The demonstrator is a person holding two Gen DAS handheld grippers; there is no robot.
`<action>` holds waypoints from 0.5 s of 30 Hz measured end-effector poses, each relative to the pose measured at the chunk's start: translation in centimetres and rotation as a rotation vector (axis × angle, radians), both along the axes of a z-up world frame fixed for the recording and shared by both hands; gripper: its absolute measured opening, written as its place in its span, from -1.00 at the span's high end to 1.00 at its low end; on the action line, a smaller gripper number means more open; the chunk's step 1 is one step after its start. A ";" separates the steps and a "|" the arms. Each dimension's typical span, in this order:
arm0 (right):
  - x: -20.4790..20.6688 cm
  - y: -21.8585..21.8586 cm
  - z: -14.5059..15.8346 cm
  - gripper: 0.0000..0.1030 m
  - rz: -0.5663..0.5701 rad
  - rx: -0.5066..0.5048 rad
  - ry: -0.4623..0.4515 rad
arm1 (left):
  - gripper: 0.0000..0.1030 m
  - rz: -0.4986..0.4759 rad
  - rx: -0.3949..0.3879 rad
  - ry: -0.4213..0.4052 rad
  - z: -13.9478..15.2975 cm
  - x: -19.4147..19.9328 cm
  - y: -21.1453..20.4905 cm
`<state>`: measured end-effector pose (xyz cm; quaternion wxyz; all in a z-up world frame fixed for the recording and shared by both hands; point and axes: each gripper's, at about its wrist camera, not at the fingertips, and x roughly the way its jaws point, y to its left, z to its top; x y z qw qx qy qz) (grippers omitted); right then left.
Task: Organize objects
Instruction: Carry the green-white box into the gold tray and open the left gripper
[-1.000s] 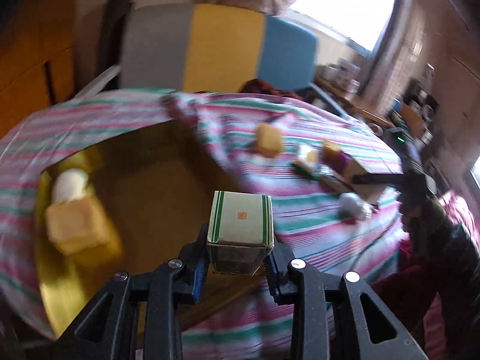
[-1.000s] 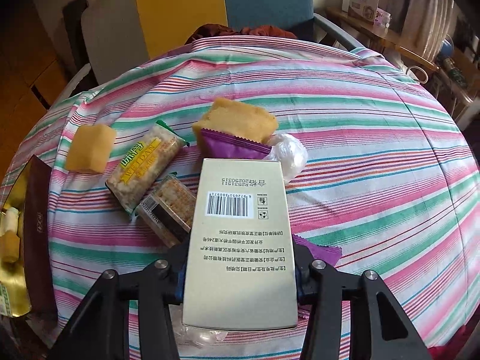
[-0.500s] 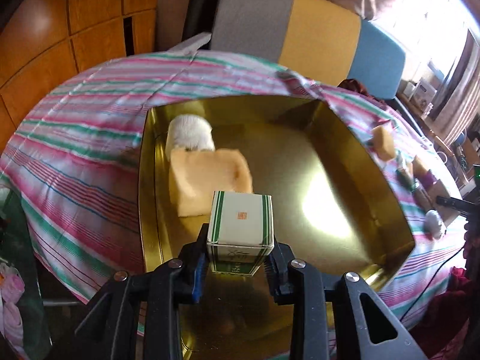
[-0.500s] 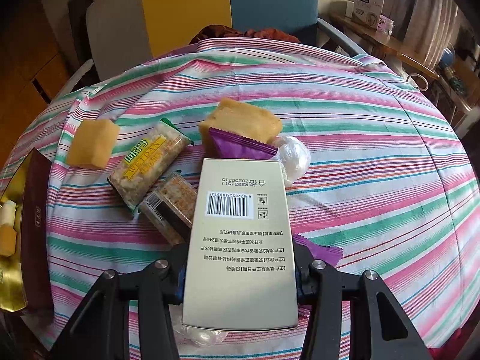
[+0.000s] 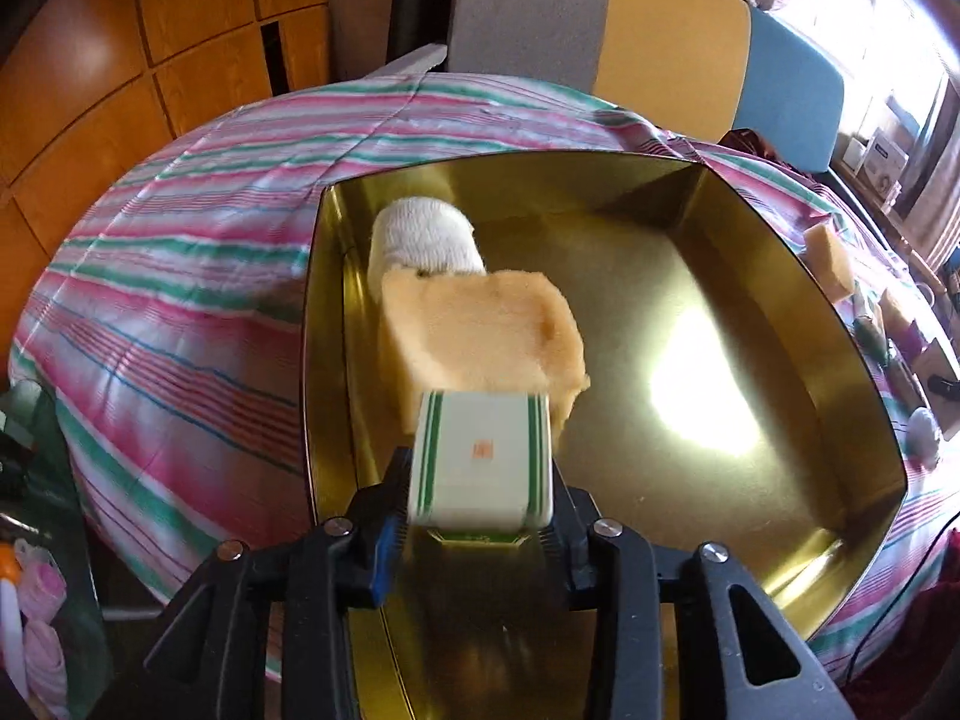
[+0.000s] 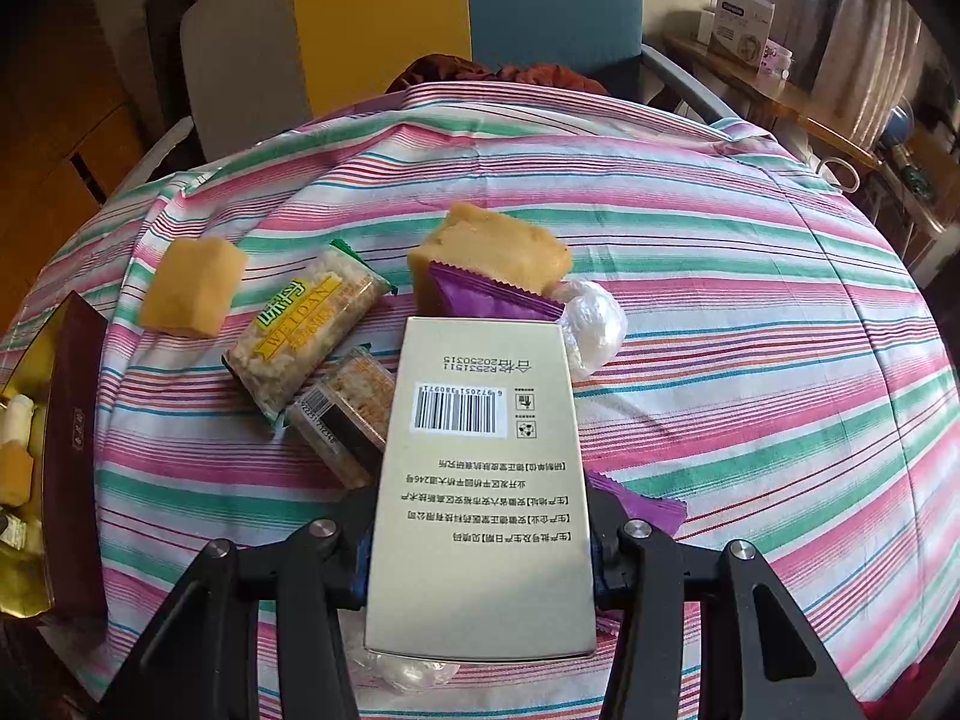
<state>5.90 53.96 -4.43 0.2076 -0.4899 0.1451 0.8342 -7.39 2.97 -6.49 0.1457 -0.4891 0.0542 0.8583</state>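
Observation:
In the left wrist view a small white box with green stripes (image 5: 480, 456) sits between the jaws of my left gripper (image 5: 474, 510). The jaws are opening, a gap shows at the left pad, and the box's lower edge is blurred. It hangs low over the gold tin (image 5: 630, 276), just in front of a yellow sponge (image 5: 480, 330) and a rolled white towel (image 5: 426, 234) inside. My right gripper (image 6: 480, 528) is shut on a flat beige box with a barcode (image 6: 480, 450), held above the striped tablecloth (image 6: 750, 300).
Under the right gripper lie two cereal bars (image 6: 306, 330) (image 6: 342, 414), two yellow sponges (image 6: 192, 288) (image 6: 492, 252), a purple packet (image 6: 492, 297) and a clear plastic ball (image 6: 591, 324). The tin's dark outer wall (image 6: 72, 450) stands at the far left. A grey, yellow and blue chair (image 5: 660, 48) stands behind the table.
The left gripper swung over the tin and sank toward its floor beside the sponge. Its jaws have widened and the striped box has slipped lower. The right gripper kept still.

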 end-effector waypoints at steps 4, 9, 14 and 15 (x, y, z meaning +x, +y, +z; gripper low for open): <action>0.1 0.1 0.2 0.02 -0.006 0.004 0.011 | 0.13 0.014 -0.013 0.033 1.0 0.7 -0.2; 0.1 0.0 0.4 0.02 -0.003 0.011 0.018 | 0.13 0.017 0.008 0.055 1.9 0.9 -0.3; 0.2 0.1 0.6 0.02 -0.017 0.019 0.028 | 0.13 0.026 0.041 0.076 2.9 1.2 -0.9; 0.3 0.2 0.8 0.02 -0.021 0.024 0.034 | 0.12 0.029 0.054 0.075 3.2 1.3 -1.2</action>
